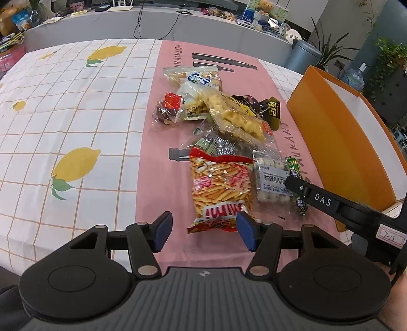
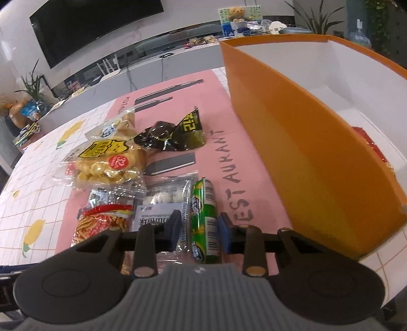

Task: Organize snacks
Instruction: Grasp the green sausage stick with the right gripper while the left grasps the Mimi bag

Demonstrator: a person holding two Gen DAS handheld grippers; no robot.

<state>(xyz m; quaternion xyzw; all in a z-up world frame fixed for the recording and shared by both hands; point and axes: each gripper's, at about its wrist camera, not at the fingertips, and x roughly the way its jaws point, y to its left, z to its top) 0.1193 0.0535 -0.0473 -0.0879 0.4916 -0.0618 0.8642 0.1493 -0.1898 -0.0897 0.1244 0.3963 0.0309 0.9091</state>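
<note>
A heap of snack packs lies on the pink mat. A red bag of fries-like sticks (image 1: pixel 220 189) is nearest my left gripper (image 1: pixel 204 230), which is open with its right pad at the bag's lower edge. My right gripper (image 2: pixel 199 229) is open, its pads on either side of a green snack tube (image 2: pixel 204 220), which also shows in the left wrist view (image 1: pixel 296 183). A clear pack of white balls (image 2: pixel 165 203) lies left of the tube. An orange box (image 2: pixel 292 142) stands to the right, holding a red pack (image 2: pixel 368 145).
Further back lie a yellow puffed-snack bag (image 2: pixel 109 163), a black and gold pack (image 2: pixel 175 135), a bread bag (image 1: pixel 195 84) and a red-wrapped snack (image 1: pixel 169 107). The lemon-print tablecloth (image 1: pixel 71 114) stretches left. A grey counter (image 1: pixel 152 23) with clutter stands behind the table.
</note>
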